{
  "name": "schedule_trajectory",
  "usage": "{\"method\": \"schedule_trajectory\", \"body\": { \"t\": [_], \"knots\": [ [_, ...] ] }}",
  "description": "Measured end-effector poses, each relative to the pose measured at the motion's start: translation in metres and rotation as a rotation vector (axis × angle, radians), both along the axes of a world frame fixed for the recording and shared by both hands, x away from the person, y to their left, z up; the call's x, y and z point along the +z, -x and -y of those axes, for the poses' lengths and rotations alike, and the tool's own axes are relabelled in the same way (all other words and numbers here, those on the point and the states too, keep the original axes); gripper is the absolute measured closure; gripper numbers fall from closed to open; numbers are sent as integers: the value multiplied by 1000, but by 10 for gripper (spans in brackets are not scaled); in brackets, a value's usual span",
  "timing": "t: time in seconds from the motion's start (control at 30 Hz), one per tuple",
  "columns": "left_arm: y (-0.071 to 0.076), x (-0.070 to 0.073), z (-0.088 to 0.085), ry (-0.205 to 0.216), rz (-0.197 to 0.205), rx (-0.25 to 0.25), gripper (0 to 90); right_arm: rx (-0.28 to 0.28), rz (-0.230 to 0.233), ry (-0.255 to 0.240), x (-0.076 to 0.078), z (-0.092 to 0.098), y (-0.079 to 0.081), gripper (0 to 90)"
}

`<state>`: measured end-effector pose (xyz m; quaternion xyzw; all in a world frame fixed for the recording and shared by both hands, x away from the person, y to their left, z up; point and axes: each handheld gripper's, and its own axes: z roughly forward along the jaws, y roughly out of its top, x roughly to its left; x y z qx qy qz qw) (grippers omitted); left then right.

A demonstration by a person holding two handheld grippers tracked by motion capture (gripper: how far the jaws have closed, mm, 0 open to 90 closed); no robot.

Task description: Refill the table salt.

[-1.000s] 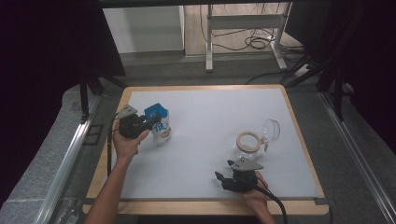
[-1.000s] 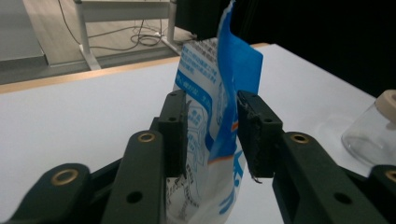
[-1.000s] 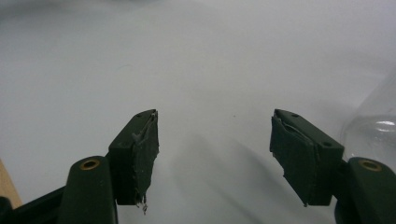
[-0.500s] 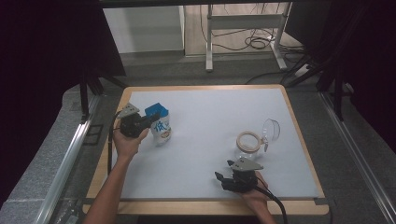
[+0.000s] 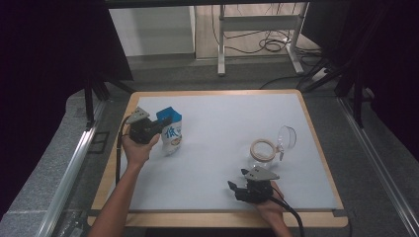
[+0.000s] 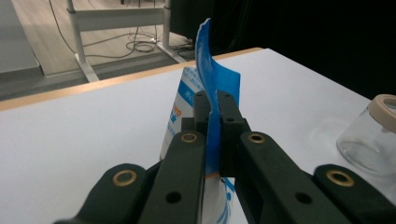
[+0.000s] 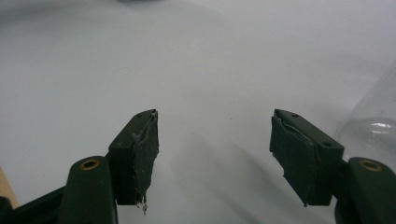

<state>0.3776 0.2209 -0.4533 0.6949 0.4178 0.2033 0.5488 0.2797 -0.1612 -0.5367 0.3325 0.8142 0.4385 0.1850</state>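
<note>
A white pouch (image 5: 173,139) with blue print stands at the left of the white table (image 5: 227,118). My left gripper (image 5: 162,124) is shut on its blue torn top edge (image 6: 211,84), and the black jaws pinch that flap from both sides. A clear glass jar (image 5: 286,138) with a beige ring lid (image 5: 262,149) lies on its side at the right. My right gripper (image 5: 233,189) rests low on the table in front of the jar. Its jaws stand open with nothing between them (image 7: 215,140), and the jar's glass (image 7: 373,121) is just off to their right.
The table has a wooden rim (image 5: 212,93). Beyond its far edge a metal frame (image 5: 257,29) and cables (image 5: 269,45) lie on the floor. Dark curtains hang at both sides. A grey rail (image 5: 69,173) runs along the left.
My left jaws have come together on the pouch's blue top edge. The pouch, the jar and my right gripper stay where they were.
</note>
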Motion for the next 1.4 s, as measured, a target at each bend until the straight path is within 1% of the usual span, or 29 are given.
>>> {"method": "schedule_trajectory", "body": {
  "t": [0.03,0.07,0.13,0.17,0.2,0.23,0.33,0.4,0.47,0.63,0.73,0.83,0.87,0.9,0.97,1.0,1.03,1.13,1.3,1.4],
  "knots": [
    [0,0,0,0,0,0,900,0,0,0,0,0,0,331],
    [0,1,-1,16,-4,-7,900,-1,4,4,0,0,0,331],
    [1,6,0,22,-6,-17,900,0,7,0,0,0,0,331],
    [1,6,0,22,-6,-17,900,0,7,0,0,0,0,331],
    [2,10,2,19,-5,-24,900,1,9,0,0,0,0,331],
    [2,10,2,19,-5,-24,900,1,9,0,0,0,0,331],
    [5,16,6,8,-6,-41,900,0,11,0,1,0,1,331],
    [6,17,7,10,-7,-46,900,2,13,-4,1,0,1,332],
    [9,19,10,16,-7,-63,900,9,24,-6,1,0,1,332],
    [12,20,15,14,-11,-86,900,16,32,-15,2,-1,2,333],
    [16,21,24,8,-14,-116,900,23,37,-16,2,-3,2,334],
    [18,22,27,8,-14,-129,900,26,43,-16,2,-5,3,335],
    [19,23,31,3,-8,-141,900,28,43,-15,2,-5,3,336],
    [19,23,31,3,-8,-141,900,28,43,-15,2,-5,3,336],
    [21,25,36,4,-11,-158,900,29,41,-15,2,-7,3,336],
    [22,25,38,5,-11,-162,900,29,40,-10,2,-7,3,336],
    [22,25,38,5,-11,-162,900,31,42,-16,2,-7,3,336],
    [23,25,45,9,-14,-180,900,27,45,-15,2,-9,3,336],
    [24,25,50,12,-16,-194,900,27,51,-11,1,-11,3,336],
    [27,28,54,15,-10,-205,900,23,53,-10,2,-13,3,336]
  ]
}}
